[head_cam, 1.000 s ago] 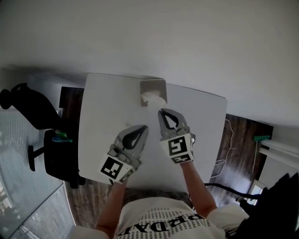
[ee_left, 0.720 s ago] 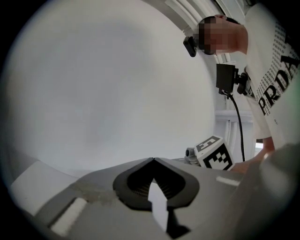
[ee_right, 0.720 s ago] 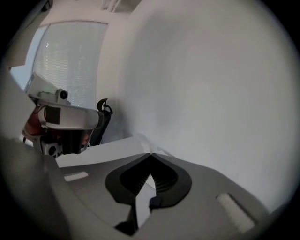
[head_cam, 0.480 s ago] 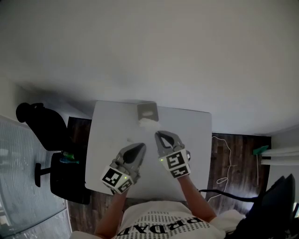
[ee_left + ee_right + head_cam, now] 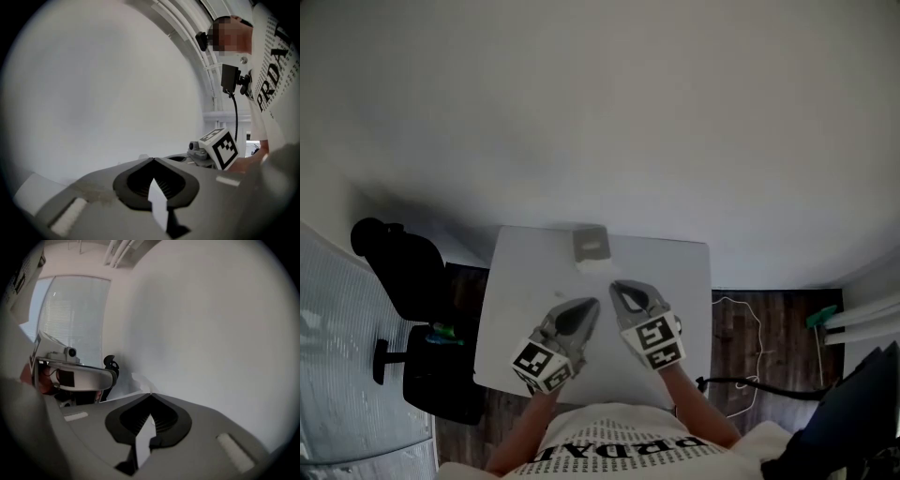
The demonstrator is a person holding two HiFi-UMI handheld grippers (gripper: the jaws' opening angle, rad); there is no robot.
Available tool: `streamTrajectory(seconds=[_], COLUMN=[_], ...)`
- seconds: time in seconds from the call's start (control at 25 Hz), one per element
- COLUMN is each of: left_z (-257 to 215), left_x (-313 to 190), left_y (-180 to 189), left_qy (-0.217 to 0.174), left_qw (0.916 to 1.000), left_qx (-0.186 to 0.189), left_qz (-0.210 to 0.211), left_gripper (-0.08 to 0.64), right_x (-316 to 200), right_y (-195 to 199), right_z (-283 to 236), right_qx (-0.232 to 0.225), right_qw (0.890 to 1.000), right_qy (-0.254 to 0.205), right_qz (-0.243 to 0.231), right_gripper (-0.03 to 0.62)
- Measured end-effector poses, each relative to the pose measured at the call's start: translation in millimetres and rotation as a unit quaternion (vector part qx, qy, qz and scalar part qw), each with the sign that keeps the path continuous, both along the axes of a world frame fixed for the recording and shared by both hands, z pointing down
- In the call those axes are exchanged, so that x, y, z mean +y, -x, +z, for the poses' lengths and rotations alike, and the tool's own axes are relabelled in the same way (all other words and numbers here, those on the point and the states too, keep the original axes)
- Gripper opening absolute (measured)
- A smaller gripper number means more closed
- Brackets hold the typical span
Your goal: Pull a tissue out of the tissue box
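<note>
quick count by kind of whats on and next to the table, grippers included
table: 1
tissue box: 1
tissue sticking out of the box: 1
grippers: 2, left gripper and right gripper, both with fingers closed and empty
office chair: 1
total: 6

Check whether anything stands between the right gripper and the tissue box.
Nothing visible does. In the head view, only bare table lies between the shut right gripper and the tissue box at the far edge, with a tissue sticking out.
</note>
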State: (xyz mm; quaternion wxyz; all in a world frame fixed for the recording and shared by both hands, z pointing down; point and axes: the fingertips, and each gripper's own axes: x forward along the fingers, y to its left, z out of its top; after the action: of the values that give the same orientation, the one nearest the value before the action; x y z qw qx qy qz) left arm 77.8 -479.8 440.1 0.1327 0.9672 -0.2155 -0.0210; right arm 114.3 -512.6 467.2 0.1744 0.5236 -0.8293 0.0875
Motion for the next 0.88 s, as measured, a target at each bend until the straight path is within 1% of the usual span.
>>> streamTrajectory(seconds=[0.2,0.4,0.64,0.88], left_z=[-9,-10,-9,-11], left_x=[22,26,29,29], left_y=[-2,1,0,1], left_qy=[-0.008,-0.010,-0.010,-0.012], left_qw=[0.9999,0.9998,0.9998,0.9998], left_qx=[-0.005,-0.004,-0.008,-0.008], left_qz=[-0.003,-0.019,-0.017,-0.015], left_gripper=[-0.005,-0.005,-0.005,-0.006], right_x=[28,41,49,54], right_y=[-1,-5,-14,-13], right_z=[-20,-35,-31,-37], right_qx=[-0.012,-0.025,-0.028,-0.028], right_qw=[1.000,0.999,0.999,0.999], right_qy=[-0.011,-0.025,-0.027,-0.027], right_qz=[-0.004,-0.002,0.001,0.001], right_gripper=[0.006,0.006,0.006,0.006])
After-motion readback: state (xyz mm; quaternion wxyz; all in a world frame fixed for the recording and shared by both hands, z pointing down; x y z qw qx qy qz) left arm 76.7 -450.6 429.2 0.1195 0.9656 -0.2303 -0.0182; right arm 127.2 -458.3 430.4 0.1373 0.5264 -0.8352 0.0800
